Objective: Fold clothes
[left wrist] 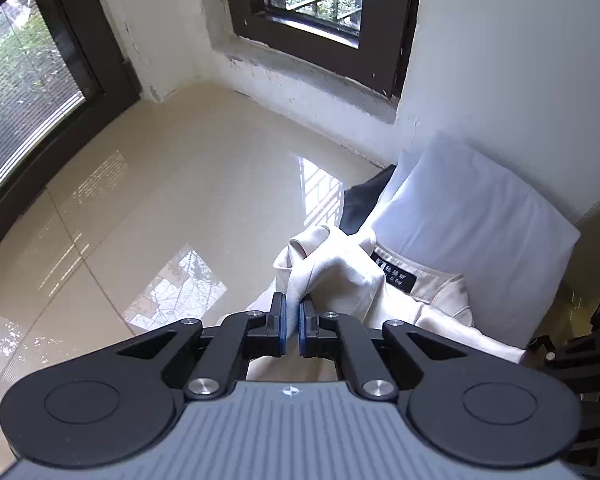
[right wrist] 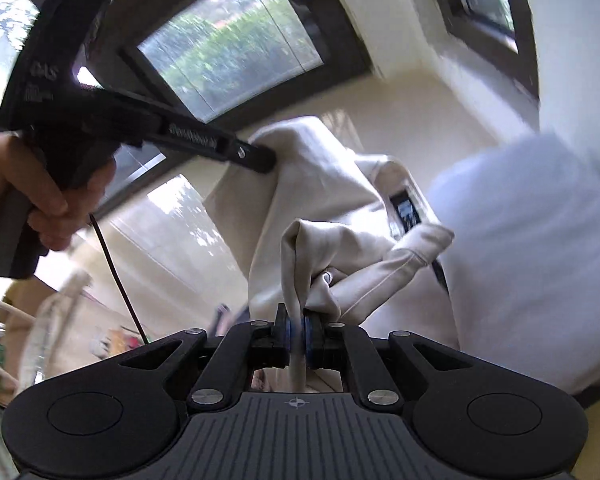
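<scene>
While both claws pinch shirt (right wrist: 324, 184), sill (left wrist: 160, 200) bare.

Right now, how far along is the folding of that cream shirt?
Early on. Done: both grippers have caught the cream shirt, the left gripper and the right gripper each shut on a bunch of cloth. In hand: the shirt is held up, crumpled, label showing. Left: spreading it flat and making every fold. A light blue garment lies alongside.

Windows (left wrist: 316, 4), glossy sill (left wrist: 172, 184), pillow (left wrist: 476, 216)
</scene>
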`<act>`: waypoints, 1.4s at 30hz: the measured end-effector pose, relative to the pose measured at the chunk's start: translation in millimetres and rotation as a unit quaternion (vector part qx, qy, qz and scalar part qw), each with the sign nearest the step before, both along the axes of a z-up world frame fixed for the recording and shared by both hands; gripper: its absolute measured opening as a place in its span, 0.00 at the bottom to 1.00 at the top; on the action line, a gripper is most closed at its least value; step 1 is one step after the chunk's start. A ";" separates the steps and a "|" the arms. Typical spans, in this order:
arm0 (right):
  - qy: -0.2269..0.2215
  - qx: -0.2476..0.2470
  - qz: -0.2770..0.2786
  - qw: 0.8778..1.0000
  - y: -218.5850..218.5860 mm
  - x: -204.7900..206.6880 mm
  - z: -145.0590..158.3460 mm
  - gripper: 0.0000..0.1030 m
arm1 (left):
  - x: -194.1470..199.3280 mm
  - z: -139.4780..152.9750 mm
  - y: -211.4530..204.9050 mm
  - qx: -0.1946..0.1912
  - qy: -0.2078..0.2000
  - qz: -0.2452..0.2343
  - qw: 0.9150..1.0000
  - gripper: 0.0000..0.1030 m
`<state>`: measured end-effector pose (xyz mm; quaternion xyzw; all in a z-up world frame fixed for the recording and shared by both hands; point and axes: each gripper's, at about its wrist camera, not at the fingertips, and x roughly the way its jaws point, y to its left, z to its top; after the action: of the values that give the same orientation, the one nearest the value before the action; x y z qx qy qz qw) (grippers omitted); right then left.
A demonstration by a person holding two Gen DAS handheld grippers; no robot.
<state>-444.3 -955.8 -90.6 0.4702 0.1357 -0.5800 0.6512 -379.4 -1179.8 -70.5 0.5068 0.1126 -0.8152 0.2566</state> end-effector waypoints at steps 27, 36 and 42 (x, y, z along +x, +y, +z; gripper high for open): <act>0.149 -0.012 0.141 0.979 40.9 -66.6 70.1 0.54 | -22.5 138.8 71.4 -0.017 0.012 0.182 0.983 0.83; 0.155 -0.061 0.229 0.959 77.3 -90.9 104.4 0.63 | -51.0 214.7 175.1 -0.088 0.021 0.247 0.965 0.94; 0.156 -0.082 0.257 0.950 107.5 -110.4 117.1 0.70 | -53.4 211.1 246.8 -0.079 0.030 0.303 0.949 0.95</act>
<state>-554.7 -848.3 26.5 0.2678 0.3039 -0.4680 0.7855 -432.8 -933.0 140.6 0.4024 0.2032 -0.7203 0.5271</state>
